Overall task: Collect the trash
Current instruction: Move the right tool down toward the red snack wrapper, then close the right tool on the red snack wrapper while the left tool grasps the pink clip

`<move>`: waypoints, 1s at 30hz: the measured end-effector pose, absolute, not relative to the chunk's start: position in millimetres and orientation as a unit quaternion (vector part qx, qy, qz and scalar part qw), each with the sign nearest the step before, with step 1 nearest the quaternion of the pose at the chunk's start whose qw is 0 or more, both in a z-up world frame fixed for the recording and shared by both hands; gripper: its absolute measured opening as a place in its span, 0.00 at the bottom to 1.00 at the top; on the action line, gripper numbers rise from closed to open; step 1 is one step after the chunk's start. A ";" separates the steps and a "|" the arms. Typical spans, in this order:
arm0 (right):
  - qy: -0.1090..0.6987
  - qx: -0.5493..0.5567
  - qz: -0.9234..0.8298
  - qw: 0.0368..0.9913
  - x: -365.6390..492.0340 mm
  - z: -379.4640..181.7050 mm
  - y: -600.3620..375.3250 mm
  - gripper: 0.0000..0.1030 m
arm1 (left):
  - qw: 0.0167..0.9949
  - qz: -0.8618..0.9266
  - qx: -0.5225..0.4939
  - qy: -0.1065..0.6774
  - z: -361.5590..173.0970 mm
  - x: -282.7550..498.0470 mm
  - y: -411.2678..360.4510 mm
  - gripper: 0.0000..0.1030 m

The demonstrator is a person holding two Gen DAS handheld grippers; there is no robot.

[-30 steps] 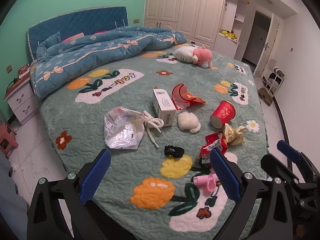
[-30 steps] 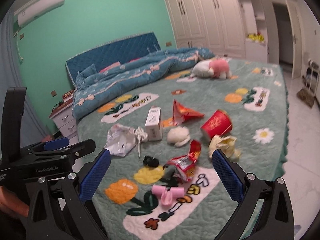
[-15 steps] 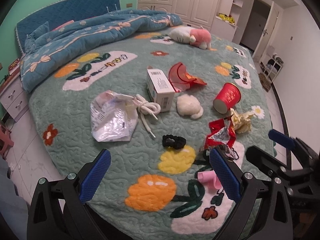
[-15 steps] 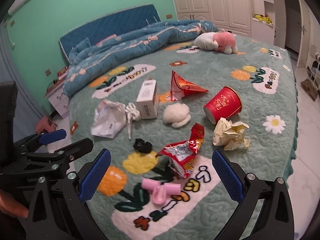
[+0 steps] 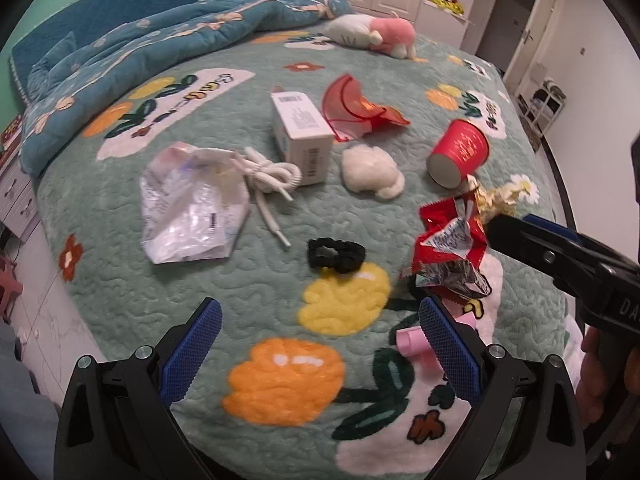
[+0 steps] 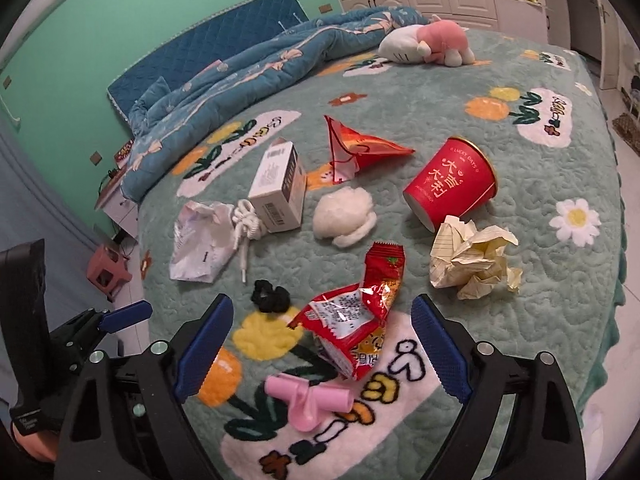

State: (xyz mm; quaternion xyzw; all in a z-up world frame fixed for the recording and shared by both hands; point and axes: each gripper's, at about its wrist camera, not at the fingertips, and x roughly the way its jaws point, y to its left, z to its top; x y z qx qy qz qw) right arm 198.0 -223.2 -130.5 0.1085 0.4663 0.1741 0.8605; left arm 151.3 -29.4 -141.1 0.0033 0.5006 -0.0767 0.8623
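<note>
Trash lies scattered on the green floral bedspread (image 6: 520, 184). A red snack wrapper (image 6: 352, 320) (image 5: 452, 248) lies just below my right gripper (image 6: 322, 332), framed by its closing jaws; the pads do not touch it. Crumpled paper (image 6: 472, 258), a tipped red paper cup (image 6: 452, 180), a torn red packet (image 6: 360, 148) and a white box (image 6: 276, 188) lie beyond. My left gripper (image 5: 320, 332) hangs open and empty over the yellow flower, short of a clear plastic bag (image 5: 192, 208).
A black scrunchie (image 5: 336, 254), white cord (image 5: 272, 176), cotton wad (image 5: 372, 168) and pink plastic piece (image 6: 308, 400) share the bedspread. A plush toy (image 6: 428, 42) and blue duvet (image 6: 256, 60) lie further up. The bed's edge drops to tiled floor on both sides.
Both grippers have sunk toward the bed and tilted down, so the trash looks larger. The right gripper's fingers have drawn slightly inward and now frame the red wrapper.
</note>
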 end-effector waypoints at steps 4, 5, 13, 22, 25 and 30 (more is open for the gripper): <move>0.483 0.111 0.173 0.851 209.3 -143.0 -225.8 0.73 | 0.857 -0.096 0.016 0.505 -147.9 151.7 -40.1 0.95; 0.488 0.106 0.169 0.850 212.3 -146.7 -226.2 0.72 | 0.857 -0.098 0.019 0.506 -149.4 151.9 -41.9 0.95; 0.512 0.113 0.154 0.838 227.9 -174.0 -232.4 0.72 | 0.850 -0.118 0.021 0.513 -156.3 153.7 -49.6 0.95; 0.535 0.124 0.174 0.817 236.9 -198.7 -230.2 0.20 | 0.839 -0.144 0.009 0.525 -163.3 153.8 -57.7 0.95; 0.526 0.121 0.171 0.824 233.6 -197.9 -231.8 0.14 | 0.831 -0.151 -0.010 0.535 -164.6 154.2 -58.8 0.95; 0.470 0.102 0.161 0.862 216.0 -161.5 -241.2 0.13 | 0.825 -0.152 -0.027 0.544 -163.4 148.8 -66.9 0.95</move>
